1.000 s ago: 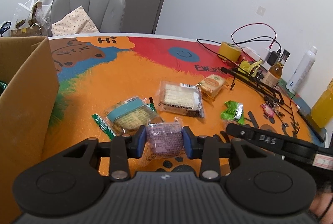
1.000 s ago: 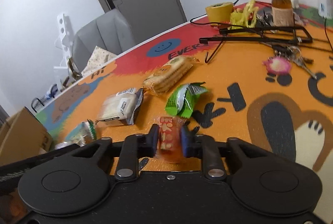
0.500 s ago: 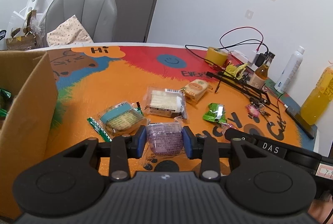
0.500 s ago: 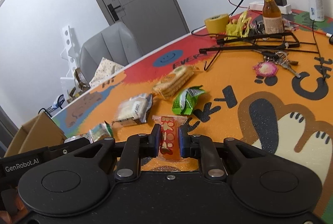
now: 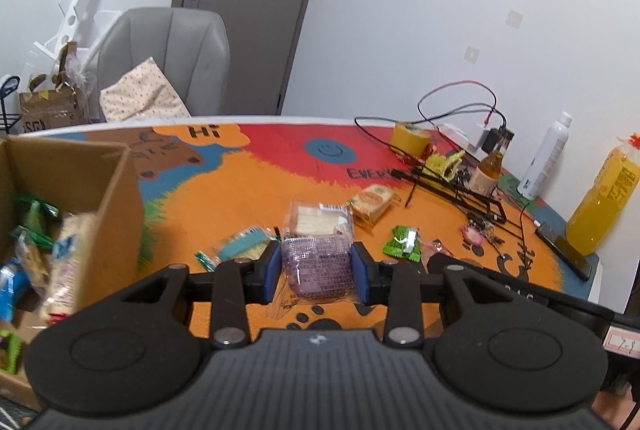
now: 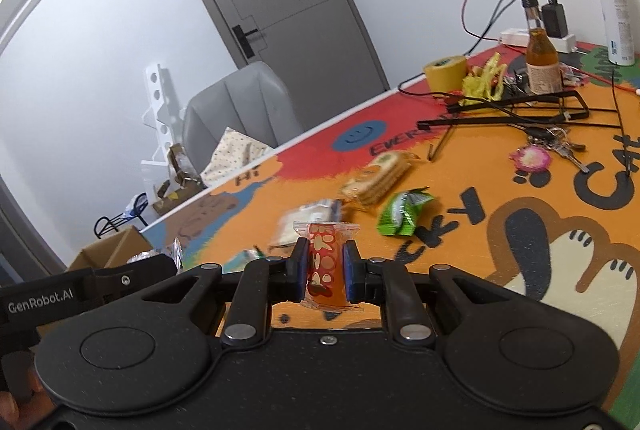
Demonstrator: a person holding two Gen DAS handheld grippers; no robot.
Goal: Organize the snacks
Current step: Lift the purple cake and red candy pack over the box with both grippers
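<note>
You carry two gripped snacks toward the open brown cardboard box (image 5: 116, 190) (already part-filled): left gripper (image 5: 316, 266) clamps a purple-wrapped cake (image 5: 318, 266), right gripper (image 6: 326, 268) an orange-red printed sachet (image 6: 325, 266); next, release both above the box

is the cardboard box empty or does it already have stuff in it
Not empty. The left wrist view looks into the open cardboard box and shows several snack packets inside, blurred.

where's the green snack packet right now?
Green snack packet lies on the orange mat, right of centre in both wrist views, just below the biscuit pack and up-right of the red packet in the right gripper.
</note>
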